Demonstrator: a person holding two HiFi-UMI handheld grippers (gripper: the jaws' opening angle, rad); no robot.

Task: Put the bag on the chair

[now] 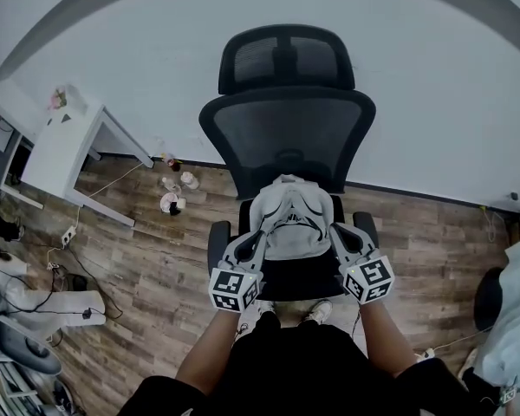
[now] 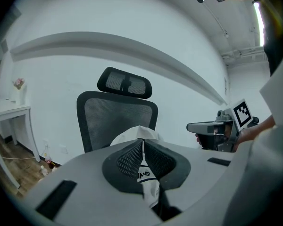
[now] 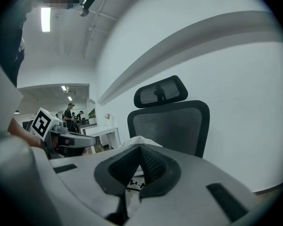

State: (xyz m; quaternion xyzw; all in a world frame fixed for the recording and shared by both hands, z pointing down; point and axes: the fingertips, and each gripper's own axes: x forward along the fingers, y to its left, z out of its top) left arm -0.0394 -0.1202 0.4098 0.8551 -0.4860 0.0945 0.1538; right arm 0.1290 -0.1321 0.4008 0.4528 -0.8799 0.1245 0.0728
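A pale grey-white bag hangs over the seat of a black mesh office chair, held up from both sides. My left gripper is shut on the bag's left edge and my right gripper on its right edge. In the left gripper view the pads pinch the printed white fabric of the bag, with the chair back behind and the right gripper alongside. The right gripper view shows its jaws closed on the bag before the chair. The bag hides the seat's middle.
A white desk stands at the left against the wall. Small bottles sit on the wooden floor beside the chair. Cables and a power strip lie at the left. The person's shoes are just before the chair's front edge.
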